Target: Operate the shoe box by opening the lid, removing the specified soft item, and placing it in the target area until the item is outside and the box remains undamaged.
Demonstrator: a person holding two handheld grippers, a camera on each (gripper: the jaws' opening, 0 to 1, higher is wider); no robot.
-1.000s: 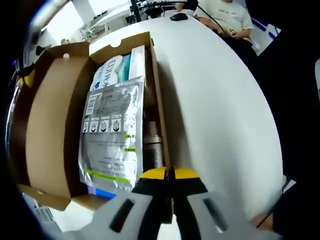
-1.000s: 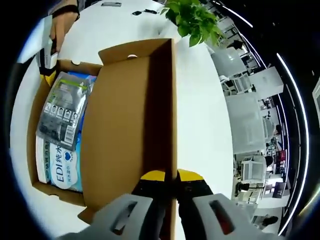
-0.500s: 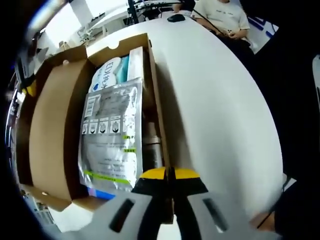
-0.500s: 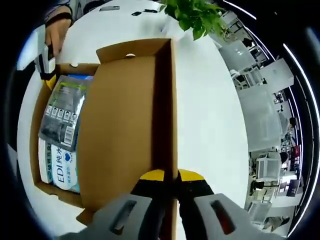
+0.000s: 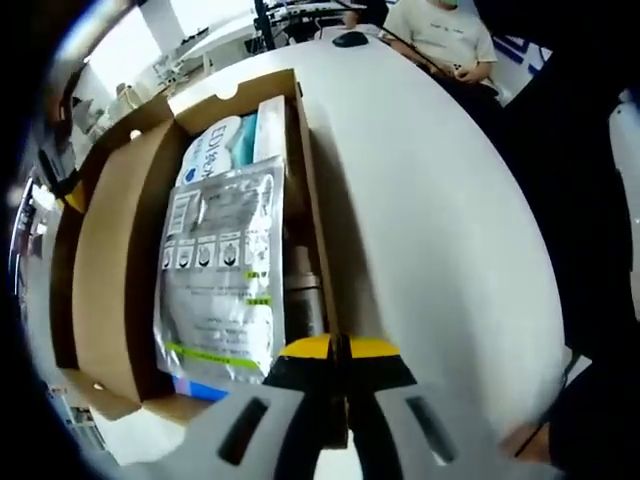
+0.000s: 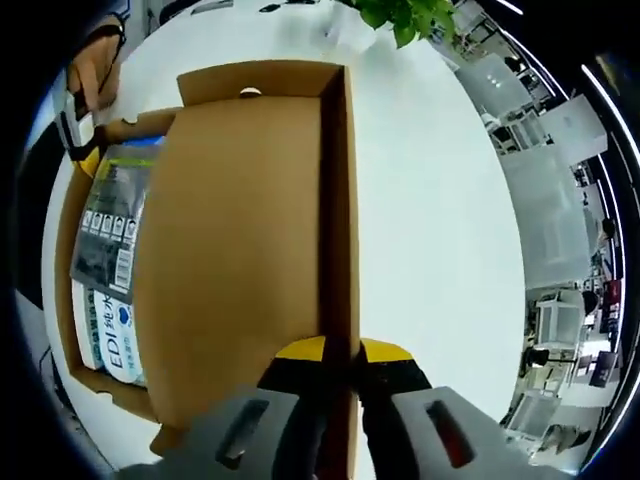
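Since a second ago your right gripper (image 6: 340, 352) has swung the lid (image 6: 235, 250) further over the shoe box (image 5: 310, 220), so its brown inner face now hides more of the contents in the right gripper view, while your left gripper (image 5: 337, 350) has stayed where it was on the box wall. Ahead of both grippers the white worktop (image 5: 440, 230) spreads wide, running off to the right of the left gripper. On it the box lies straight ahead of the left gripper, whose jaws are closed tight on the near end of the box's right side wall. Your right gripper is likewise pinched shut on the lid's long side flap, which runs straight away from the jaws, with the lid panel lying to their left. Inside the box, just left of the left gripper's jaws, a silver foil pouch (image 5: 220, 275) with printed panels lies on top. Beyond it, further from the gripper, sits the soft white and blue tissue pack (image 5: 212, 152), not yet taken out; in the right gripper view it shows at the far left under the lid's edge (image 6: 105, 335). At the far side of the worktop a seated person (image 5: 445, 35) is partly visible, and a green plant (image 6: 405, 15) stands beyond the lid.
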